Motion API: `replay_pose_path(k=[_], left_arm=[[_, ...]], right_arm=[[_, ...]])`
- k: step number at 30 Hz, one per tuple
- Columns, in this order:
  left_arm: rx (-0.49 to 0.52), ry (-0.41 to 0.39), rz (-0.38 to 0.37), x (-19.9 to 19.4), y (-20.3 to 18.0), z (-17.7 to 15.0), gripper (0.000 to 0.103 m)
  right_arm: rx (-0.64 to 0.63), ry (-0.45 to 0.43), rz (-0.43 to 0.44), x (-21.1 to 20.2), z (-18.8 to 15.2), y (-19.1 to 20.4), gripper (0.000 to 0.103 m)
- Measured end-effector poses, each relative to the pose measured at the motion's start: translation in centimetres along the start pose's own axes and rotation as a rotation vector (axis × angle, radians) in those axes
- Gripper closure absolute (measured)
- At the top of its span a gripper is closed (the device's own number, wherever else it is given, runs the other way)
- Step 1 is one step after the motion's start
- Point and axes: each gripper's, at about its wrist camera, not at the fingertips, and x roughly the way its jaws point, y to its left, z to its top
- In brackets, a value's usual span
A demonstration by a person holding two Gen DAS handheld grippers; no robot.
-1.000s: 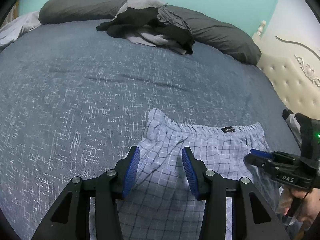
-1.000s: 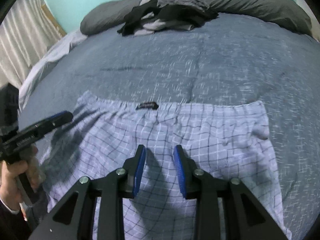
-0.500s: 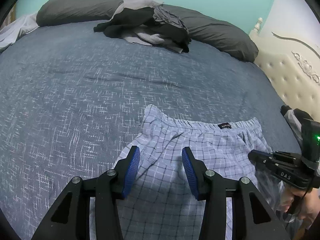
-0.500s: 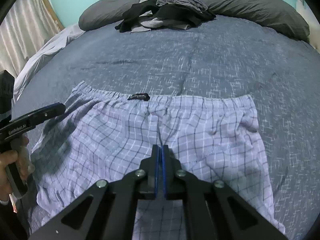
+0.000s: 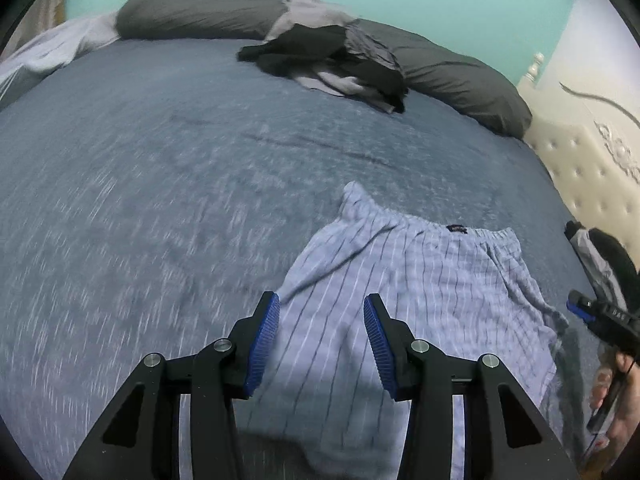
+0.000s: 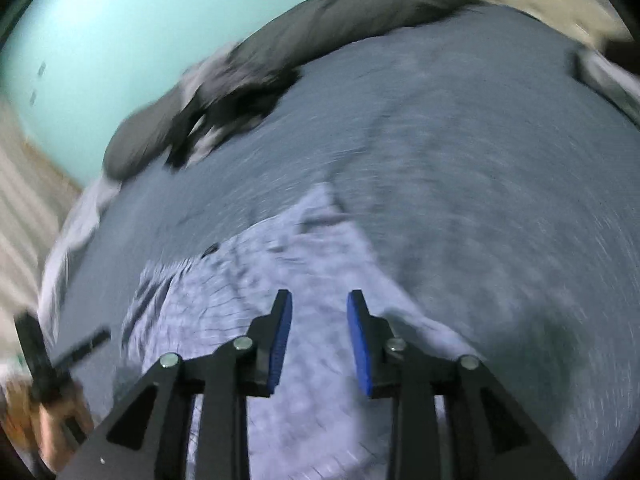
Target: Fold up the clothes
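Checked shorts (image 5: 420,300) lie spread on the blue bed (image 5: 160,200), waistband toward the pillows. The left hand-held gripper (image 5: 320,340) hovers above them, released, nothing between its pads. The right hand-held gripper (image 6: 318,340) is opening, empty, over the cloth.

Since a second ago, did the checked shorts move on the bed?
Yes. The checked shorts got bunched; their left waistband corner shifted rightwards, towards the headboard.

Blue-grey bed (image 5: 160,184) bearing checked shorts (image 5: 420,280), dark clothes pile (image 5: 332,64), grey pillows (image 5: 192,12).
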Motion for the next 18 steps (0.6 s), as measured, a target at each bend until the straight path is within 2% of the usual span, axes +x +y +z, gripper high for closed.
replay_pose_path(k=[2,6,11,18], left_arm=[[-0.024,0.007,0.0,-0.4,0.1,-0.9,0.055],[-0.02,0.024,0.004,-0.1,-0.4,-2.5,0.055],[-0.02,0.016,0.003,0.4,-0.7,-2.6,0.055],[0.024,0.029,-0.047,1.0,-2.5,-2.5,0.055]], right_arm=[[0.087,-0.033,-0.019,-1.2,-0.7,-2.4,0.074],[0.244,-0.044,-0.01,-1.4,-2.4,-5.8,0.07],[0.319,-0.086,-0.022,-1.9,-3.5,-8.3,0.07],[0.381,-0.122,0.003,-2.4,-3.8,-9.0,0.07]])
